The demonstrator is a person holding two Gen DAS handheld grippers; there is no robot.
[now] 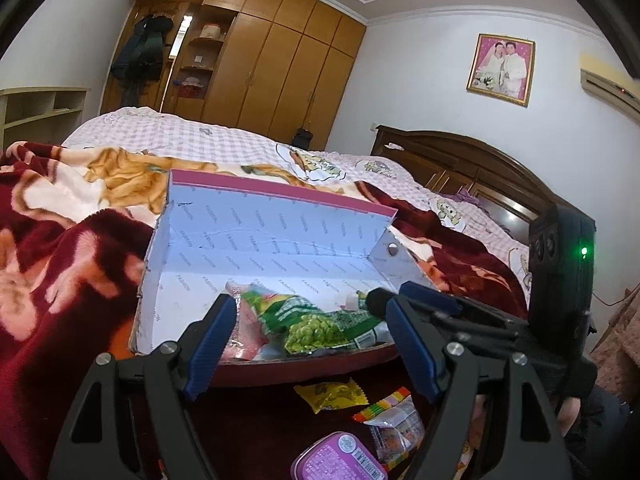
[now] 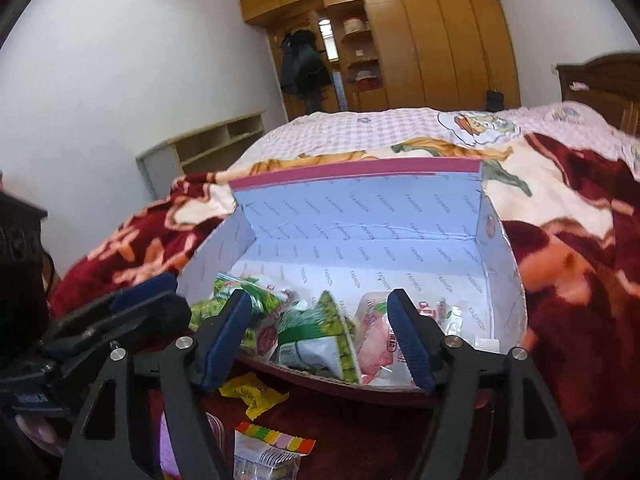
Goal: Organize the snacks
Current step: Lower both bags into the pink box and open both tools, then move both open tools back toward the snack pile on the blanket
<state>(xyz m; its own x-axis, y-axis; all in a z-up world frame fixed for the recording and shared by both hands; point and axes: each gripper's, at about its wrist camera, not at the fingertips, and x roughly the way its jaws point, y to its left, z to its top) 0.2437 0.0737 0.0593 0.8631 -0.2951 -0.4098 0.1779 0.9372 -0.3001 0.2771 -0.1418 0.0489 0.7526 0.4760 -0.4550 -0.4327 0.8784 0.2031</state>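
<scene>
Both the left claw (image 1: pixel 308 344) and right claw (image 2: pixel 320 340) stand spread, pinching nothing. Their fingers hide parts of the snack packets (image 2: pixel 320 340) in the box (image 2: pixel 360 224). The purple tin (image 1: pixel 340 460) is cut off below.

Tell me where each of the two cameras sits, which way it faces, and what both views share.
Left wrist: on the left gripper, facing the open box on the bed; its own open jaws show, plus the right gripper at right.
Right wrist: on the right gripper, facing the same box; its open jaws show, the left gripper at left.
Shared: box, green pea packet, yellow packet, wardrobe.
</scene>
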